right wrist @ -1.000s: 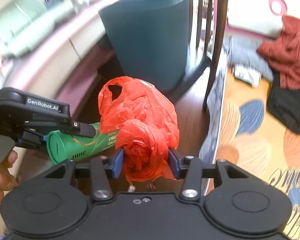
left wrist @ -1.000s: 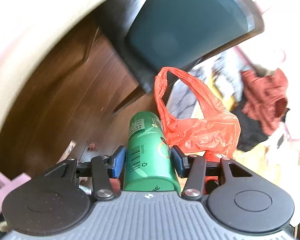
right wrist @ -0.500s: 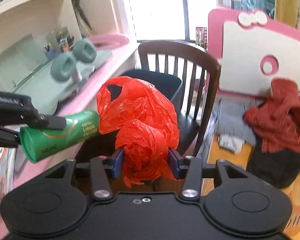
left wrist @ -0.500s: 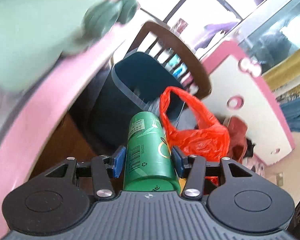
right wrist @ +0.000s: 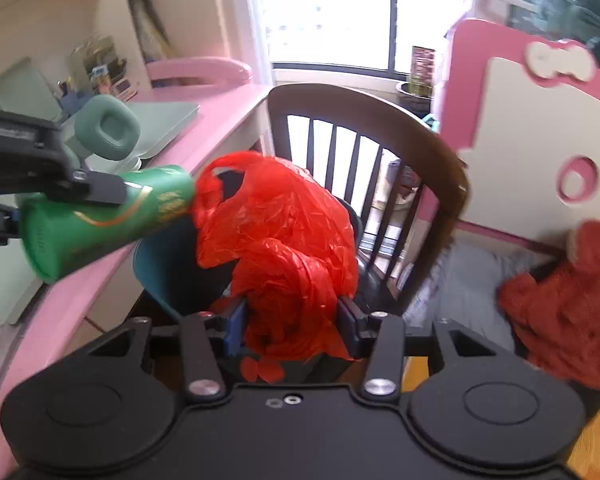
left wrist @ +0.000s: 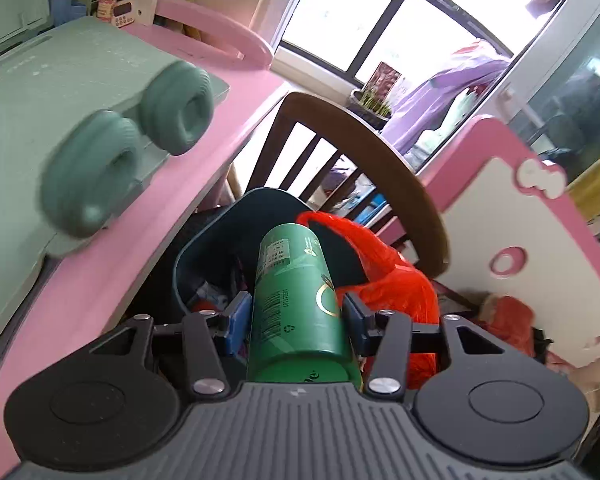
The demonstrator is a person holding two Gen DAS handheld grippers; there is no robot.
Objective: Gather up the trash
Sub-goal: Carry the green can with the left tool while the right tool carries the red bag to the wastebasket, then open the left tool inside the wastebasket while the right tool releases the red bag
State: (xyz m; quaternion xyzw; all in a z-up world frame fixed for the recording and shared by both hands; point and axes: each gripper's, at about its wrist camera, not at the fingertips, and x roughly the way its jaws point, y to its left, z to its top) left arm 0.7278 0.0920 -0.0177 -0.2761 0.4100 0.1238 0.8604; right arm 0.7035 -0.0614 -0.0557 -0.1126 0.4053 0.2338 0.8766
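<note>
While both claws hang in the air over it, the pink counter (left wrist: pixel 204 184) runs along the left of both views, with a green cutting mat (left wrist: pixel 52 80) on top and a pair of grey-green headphones (left wrist: pixel 132 148) lying on the mat near the counter's edge. A dark wooden chair (right wrist: pixel 380 120) with a slatted back stands beside the counter, in front of the window. A pink and white board (right wrist: pixel 520 120) stands to the right of the chair, and a rust-red garment (right wrist: pixel 568 300) lies heaped below it. Between the counter and the chair sits a dark teal bin (left wrist: pixel 220 240), open at the top, with scraps of rubbish showing inside. The right claw (right wrist: pixel 290 324) is clamped on a crumpled red plastic bag (right wrist: pixel 276 232), whose bulk billows up above the pads with one handle loop open towards the left. The left claw (left wrist: pixel 296 316) is clamped on a green can (left wrist: pixel 296 292), gripped across its body near the base end, with its far end pointing down towards the mouth of the bin. In the right wrist view the can's far end lies just beside the bag's handle loop; whether they touch I cannot tell.
</note>
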